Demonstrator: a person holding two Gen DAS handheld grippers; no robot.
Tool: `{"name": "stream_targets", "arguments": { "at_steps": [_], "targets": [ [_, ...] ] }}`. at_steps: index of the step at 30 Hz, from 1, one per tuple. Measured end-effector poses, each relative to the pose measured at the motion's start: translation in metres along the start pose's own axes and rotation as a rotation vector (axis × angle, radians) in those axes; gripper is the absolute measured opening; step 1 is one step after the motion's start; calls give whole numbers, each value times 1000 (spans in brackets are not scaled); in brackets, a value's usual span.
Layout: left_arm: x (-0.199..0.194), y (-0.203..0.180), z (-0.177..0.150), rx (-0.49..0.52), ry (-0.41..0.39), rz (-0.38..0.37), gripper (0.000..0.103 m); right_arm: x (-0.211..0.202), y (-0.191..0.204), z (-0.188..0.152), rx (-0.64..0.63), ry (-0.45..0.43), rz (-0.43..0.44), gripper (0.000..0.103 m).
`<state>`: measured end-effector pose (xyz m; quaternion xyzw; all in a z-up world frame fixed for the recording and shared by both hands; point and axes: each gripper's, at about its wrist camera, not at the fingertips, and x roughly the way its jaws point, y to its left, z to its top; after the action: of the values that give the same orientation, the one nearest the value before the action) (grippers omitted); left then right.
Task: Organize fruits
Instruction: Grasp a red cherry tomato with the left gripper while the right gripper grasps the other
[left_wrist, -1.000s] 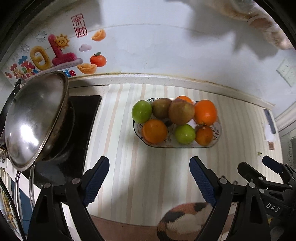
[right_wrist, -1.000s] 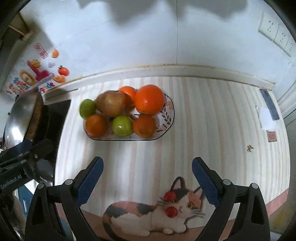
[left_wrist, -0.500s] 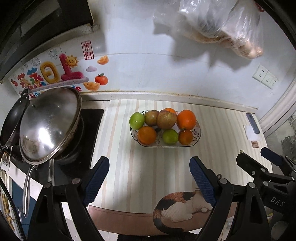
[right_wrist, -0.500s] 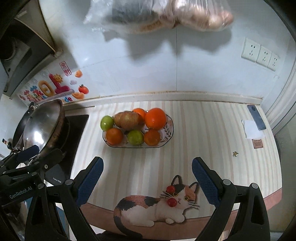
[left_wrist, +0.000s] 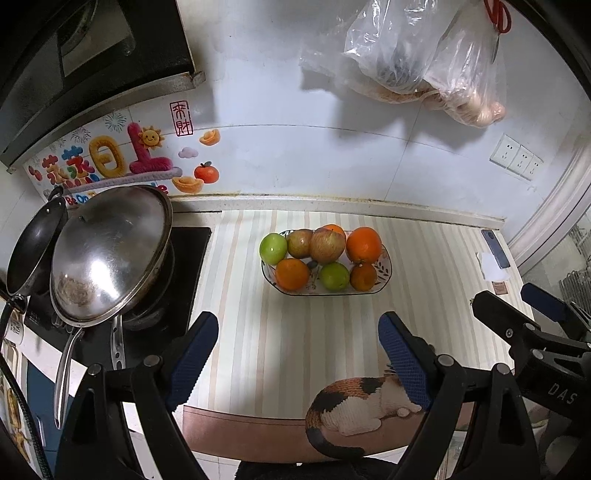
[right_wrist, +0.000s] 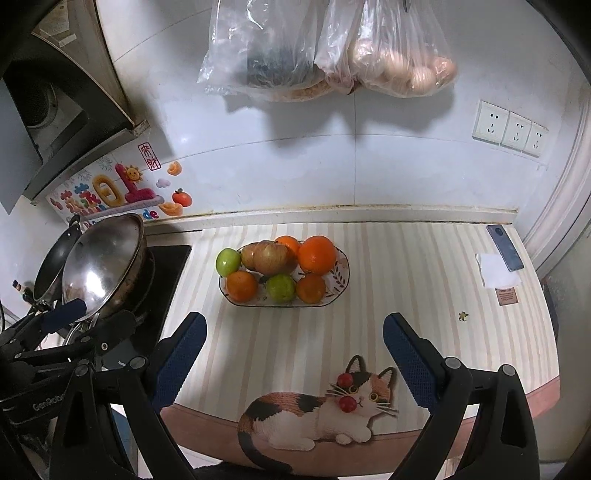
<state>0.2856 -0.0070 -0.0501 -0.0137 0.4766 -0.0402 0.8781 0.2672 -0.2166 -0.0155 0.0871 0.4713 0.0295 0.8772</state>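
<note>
A patterned oval fruit plate (left_wrist: 384, 258) stands on the striped counter mat, also in the right wrist view (right_wrist: 341, 267). It holds several oranges (left_wrist: 364, 244), green apples (left_wrist: 273, 248) and reddish apples (left_wrist: 327, 245), piled together. My left gripper (left_wrist: 297, 350) is open and empty, well back from the plate near the counter's front edge. My right gripper (right_wrist: 291, 349) is open and empty, likewise back from the plate. The right gripper also shows at the right of the left wrist view (left_wrist: 532, 310).
A steel wok lid (left_wrist: 107, 254) and a black pan (left_wrist: 33, 254) sit on the stove at left. Plastic bags (right_wrist: 321, 48) hang on the wall above. A phone (right_wrist: 504, 247) and paper (right_wrist: 496, 271) lie at far right. A cat picture (right_wrist: 317, 410) marks the mat's front edge.
Both grippers have pulled back and up from the plate, so it looks smaller and farther. The hanging bags and range hood have come into view. Both jaws stay open.
</note>
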Motion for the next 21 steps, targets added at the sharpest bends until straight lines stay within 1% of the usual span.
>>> {"name": "stream_targets", "arguments": {
  "at_steps": [3, 5, 6, 7, 8, 11, 14, 15, 17, 18, 19, 21],
  "targets": [
    [3, 1, 0, -5, 6, -5, 89, 7, -6, 0, 28, 15, 26, 98],
    [12, -2, 1, 0, 21, -5, 90, 18, -17, -2, 54, 43, 38, 98],
    [16, -4, 1, 2, 26, -4, 97, 23, -22, -4, 65, 52, 45, 98],
    [23, -6, 1, 7, 34, 3, 100, 31, -30, -6, 82, 72, 51, 98],
    [30, -8, 0, 10, 40, 8, 100, 39, -38, -10, 102, 93, 55, 98],
    [58, -18, -5, 32, 89, 30, 100, 69, -65, -29, 144, 170, 30, 99],
    [91, -33, -13, 59, 156, 43, 100, 111, -97, -61, 213, 287, 18, 98],
    [105, -40, -17, 75, 193, 32, 100, 123, -107, -71, 236, 317, 21, 97],
    [125, -53, -25, 96, 233, 32, 100, 145, -125, -93, 289, 368, 32, 85],
    [136, -59, -29, 110, 257, 38, 100, 158, -134, -104, 314, 402, 39, 73],
    [148, -66, -33, 126, 287, 36, 100, 167, -140, -113, 328, 422, 47, 65],
    [167, -78, -41, 150, 327, 43, 100, 188, -145, -130, 344, 454, 69, 62]
  ]
}}
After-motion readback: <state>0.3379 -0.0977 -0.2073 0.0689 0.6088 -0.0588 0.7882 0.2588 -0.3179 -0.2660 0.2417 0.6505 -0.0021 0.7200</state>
